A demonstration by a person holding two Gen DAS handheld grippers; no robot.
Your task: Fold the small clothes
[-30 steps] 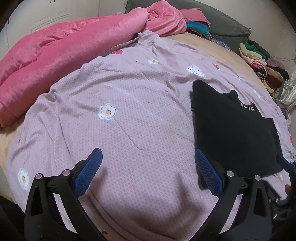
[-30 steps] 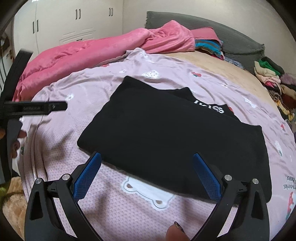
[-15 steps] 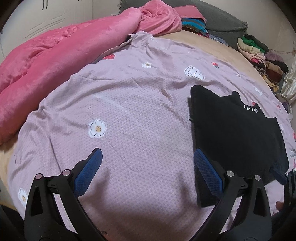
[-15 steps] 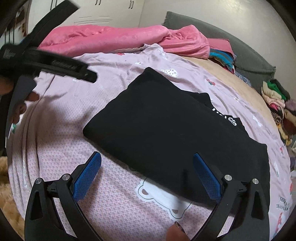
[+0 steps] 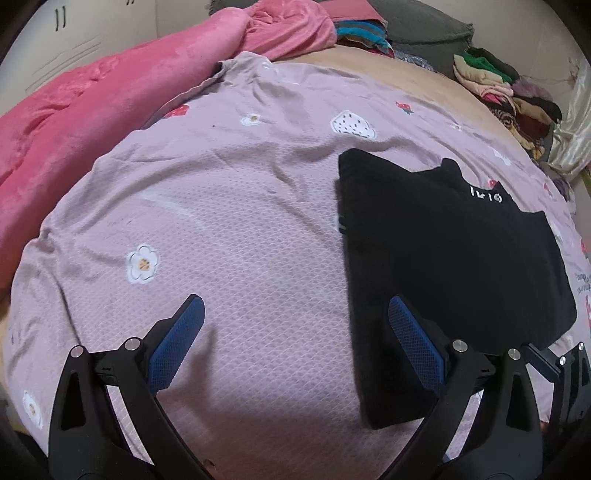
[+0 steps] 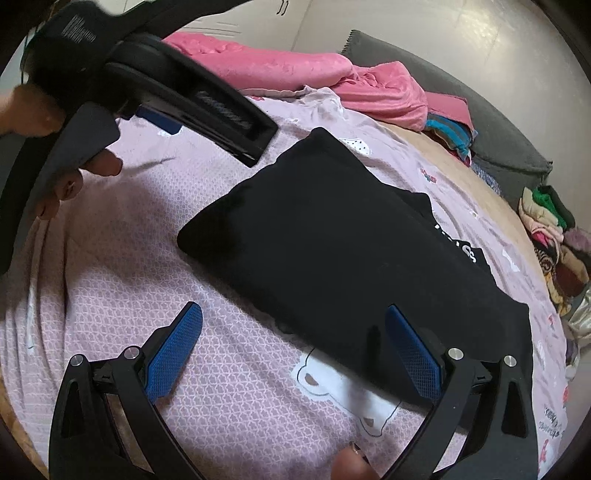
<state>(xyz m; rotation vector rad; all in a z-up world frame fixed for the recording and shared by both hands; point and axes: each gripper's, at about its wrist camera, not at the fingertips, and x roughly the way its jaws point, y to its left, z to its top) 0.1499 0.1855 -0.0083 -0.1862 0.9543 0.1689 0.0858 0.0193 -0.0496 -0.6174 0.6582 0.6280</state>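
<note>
A black garment (image 5: 447, 251) with white lettering lies folded flat on the lilac patterned sheet (image 5: 229, 206). My left gripper (image 5: 291, 332) is open, its right finger over the garment's near left edge and its left finger over bare sheet. In the right wrist view the same black garment (image 6: 332, 243) stretches diagonally across the middle. My right gripper (image 6: 293, 339) is open above the garment's near edge, nothing between its fingers. The left gripper's body, held by a hand (image 6: 66, 173), fills the upper left of that view.
A pink blanket (image 5: 110, 85) is heaped along the far left of the bed. Stacked folded clothes (image 5: 502, 81) sit at the far right edge, beside a grey cushion (image 5: 421, 26). More coloured clothes (image 6: 450, 133) lie beyond the pink blanket.
Both grippers have shifted toward the black garment's near left corner. The left gripper now looms closer in the right wrist view. Both stay open; the garment has not moved.
</note>
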